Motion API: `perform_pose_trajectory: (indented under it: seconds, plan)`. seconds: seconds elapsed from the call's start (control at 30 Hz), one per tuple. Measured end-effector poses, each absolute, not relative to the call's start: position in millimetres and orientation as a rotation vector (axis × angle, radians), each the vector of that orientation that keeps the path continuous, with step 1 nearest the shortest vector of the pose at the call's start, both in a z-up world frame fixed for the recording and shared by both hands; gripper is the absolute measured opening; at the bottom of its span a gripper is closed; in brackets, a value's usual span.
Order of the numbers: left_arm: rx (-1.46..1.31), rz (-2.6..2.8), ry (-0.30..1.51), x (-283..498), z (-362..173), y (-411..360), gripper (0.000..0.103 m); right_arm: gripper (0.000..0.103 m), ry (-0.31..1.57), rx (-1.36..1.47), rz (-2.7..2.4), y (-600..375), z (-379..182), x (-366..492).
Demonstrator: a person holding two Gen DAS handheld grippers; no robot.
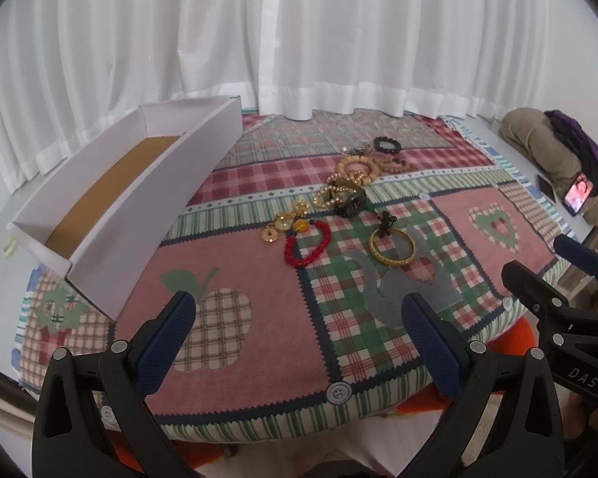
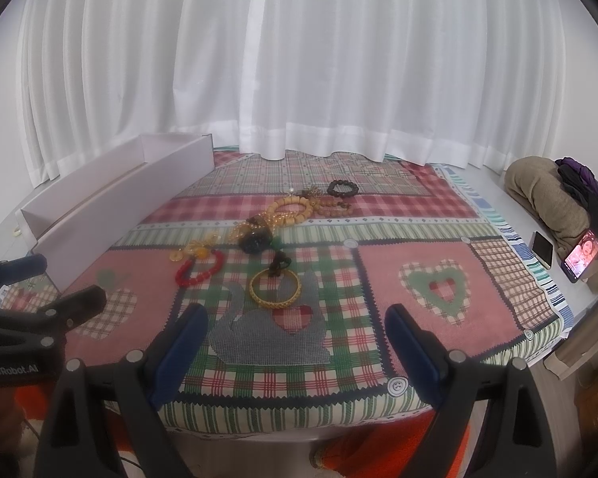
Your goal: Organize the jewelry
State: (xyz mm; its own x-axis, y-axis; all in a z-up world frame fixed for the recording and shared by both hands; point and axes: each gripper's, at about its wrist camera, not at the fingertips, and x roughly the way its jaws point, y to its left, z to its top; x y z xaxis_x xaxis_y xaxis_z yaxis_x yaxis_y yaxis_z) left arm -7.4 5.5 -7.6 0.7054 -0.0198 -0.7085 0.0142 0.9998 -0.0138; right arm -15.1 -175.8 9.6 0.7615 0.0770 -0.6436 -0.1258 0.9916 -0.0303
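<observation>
Left wrist alone shows the box [image 1: 111,215] floor (brown); both grippers [image 1: 299,342] [image 2: 295,342] gape, released.

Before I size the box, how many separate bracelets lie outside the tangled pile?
3: a red bead bracelet nearest the box, a gold bangle beside it, and a black bead bracelet at the far end. The pile may hide more.

The box [image 2: 111,195] is hiding its inside in the right wrist view. The beads [image 1: 349,189] are lying in a tangled pile, too small to tell apart. The left claw [image 2: 40,279] is getting cut off by the picture's edge there.
</observation>
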Motion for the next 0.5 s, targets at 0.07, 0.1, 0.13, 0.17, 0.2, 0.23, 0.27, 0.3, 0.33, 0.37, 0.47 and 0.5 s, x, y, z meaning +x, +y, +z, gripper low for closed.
perform_pose_trajectory:
  seconds: [0.07, 0.1, 0.13, 0.17, 0.2, 0.23, 0.27, 0.3, 0.33, 0.37, 0.47, 0.5]
  plan:
    - [-0.009, -0.019, 0.791, -7.7, -8.5, 5.1, 0.103, 0.093, 0.698, -0.073, 0.11, -175.6, 9.6, -15.0]
    - [-0.009, -0.019, 0.791, -7.6, -8.7, 5.3, 0.103, 0.093, 0.697, -0.073, 0.11, -175.8, 9.5, -15.0]
    - [-0.009, -0.019, 0.79, -7.5, -8.6, 5.4, 0.103, 0.093, 0.698, -0.073, 0.11, -175.5, 9.6, -15.2]
    - [-0.008, -0.02, 0.788, -7.4, -8.4, 5.5, 0.103, 0.093, 0.697, -0.073, 0.109, -175.8, 9.5, -15.0]
    - [-0.006, -0.02, 0.787, -7.9, -8.4, 5.1, 0.103, 0.093, 0.697, -0.073, 0.109, -175.7, 9.6, -15.1]
    - [-0.005, -0.021, 0.786, -7.9, -8.8, 4.8, 0.103, 0.093, 0.697, -0.072, 0.109, -175.6, 9.6, -15.0]
    - [-0.005, -0.022, 0.788, -7.4, -8.8, 5.4, 0.103, 0.093, 0.697, -0.073, 0.11, -175.8, 9.5, -14.9]
    - [-0.006, -0.022, 0.789, -7.6, -9.0, 5.3, 0.103, 0.093, 0.698, -0.073, 0.11, -175.9, 9.4, -14.9]
    - [-0.007, -0.021, 0.79, -7.9, -9.1, 5.3, 0.103, 0.093, 0.698, -0.073, 0.11, -175.6, 9.4, -15.1]
    - [-0.007, -0.021, 0.792, -6.5, -8.4, 5.7, 0.103, 0.093, 0.698, -0.073, 0.11, -176.1, 9.4, -15.1]
    - [-0.007, -0.021, 0.794, -6.4, -8.2, 5.7, 0.103, 0.093, 0.698, -0.074, 0.11, -174.7, 9.0, -15.4]
    - [-0.007, -0.022, 0.794, -6.3, -8.2, 5.7, 0.103, 0.093, 0.699, -0.073, 0.11, -174.6, 9.1, -15.5]
